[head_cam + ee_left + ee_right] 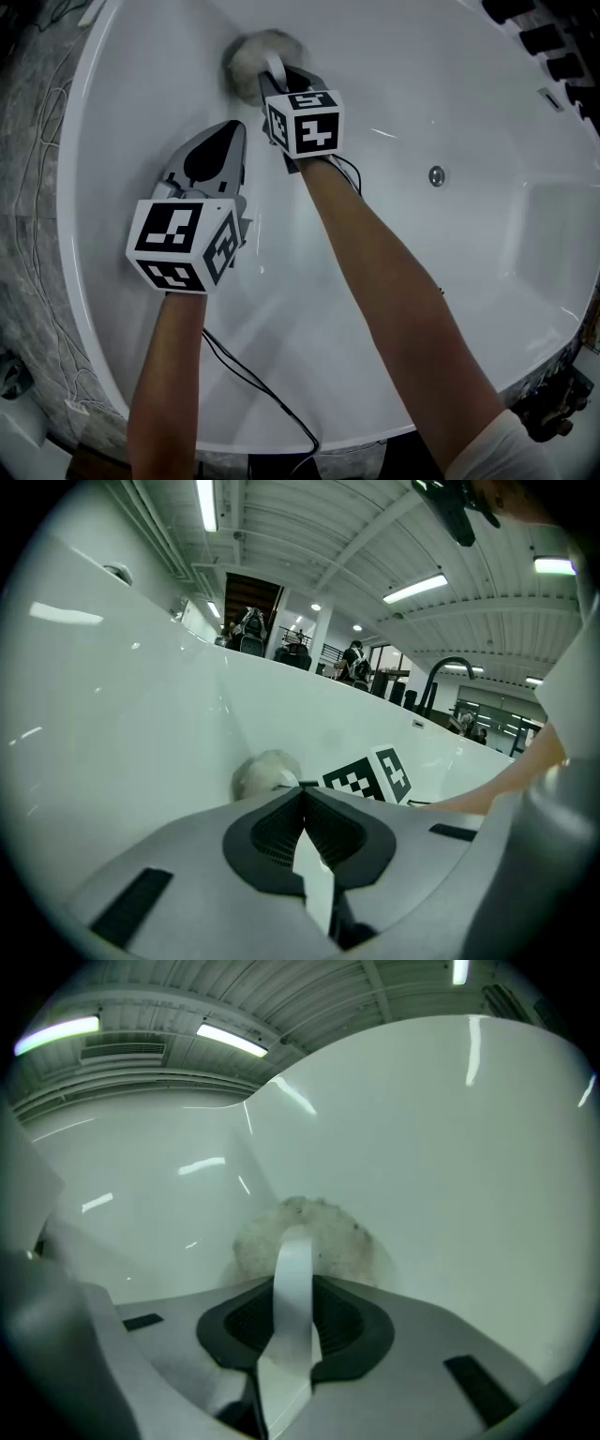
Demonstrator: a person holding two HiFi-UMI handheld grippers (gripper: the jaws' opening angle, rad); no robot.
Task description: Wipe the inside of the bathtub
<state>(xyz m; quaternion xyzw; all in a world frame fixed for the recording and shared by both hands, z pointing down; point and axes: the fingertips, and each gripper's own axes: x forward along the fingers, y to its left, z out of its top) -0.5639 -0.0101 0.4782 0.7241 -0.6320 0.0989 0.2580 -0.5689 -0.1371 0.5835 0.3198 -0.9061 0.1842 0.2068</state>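
Your right gripper (292,1290) has its jaws clamped on the white strap (292,1269) of a round, fluffy grey pad (328,1232). The strap runs up between the two dark jaw faces and loops forward onto the pad. The pad sits just past the fingertips, pressed flat against the white wall of the bathtub (450,281), and its surface shows a few dark specks.

In the head view, the pad lies high on the sloping wall at the far end of the tub. The right gripper is directly below the pad and touching it. Your right forearm (394,309) stretches across the basin behind it.

Your left gripper (228,136) has its jaws together at the tips, with nothing held between them. It sits left of the right gripper and nearer to you, over the left slope of the tub. You cannot tell from these views whether it touches the wall. It is apart from the pad: in the left gripper view the pad shows beyond the closed tips and a little to their left. The right gripper's marker cube (370,775) is just to the right of the pad in that view.

A round metal fitting (436,175) sits on the right side of the tub, well apart from both grippers. A black cable (246,377) trails from the left gripper across the near wall toward the rim
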